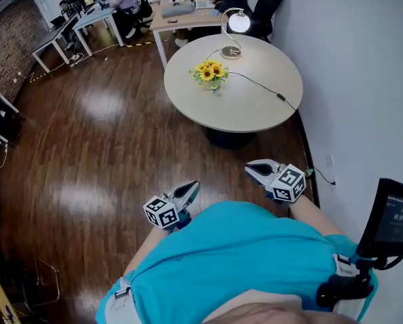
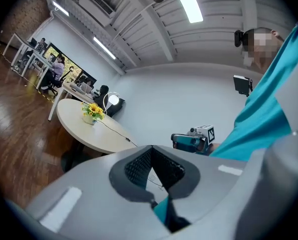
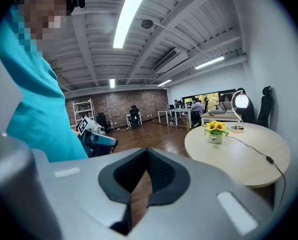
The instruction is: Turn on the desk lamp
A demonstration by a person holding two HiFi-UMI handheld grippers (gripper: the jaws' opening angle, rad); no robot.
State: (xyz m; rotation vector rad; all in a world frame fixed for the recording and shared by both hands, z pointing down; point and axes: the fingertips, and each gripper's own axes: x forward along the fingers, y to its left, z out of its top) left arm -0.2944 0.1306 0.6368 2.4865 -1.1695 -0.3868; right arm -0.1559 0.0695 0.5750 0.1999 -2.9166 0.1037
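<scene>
At the round table's (image 1: 255, 110) far edge the desk lamp (image 1: 236, 25) is placed, well ahead; the right gripper (image 1: 258, 170) is held nearer than the left gripper (image 1: 190, 192), both closed empty.

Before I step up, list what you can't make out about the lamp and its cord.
1. Switch on the desk lamp: too small in all three views.
2. The dark lump on the cord: too small in the head view to call it a switch.
3. Cord's far end: drops past the round table rim in the head view; plug hidden.
</scene>
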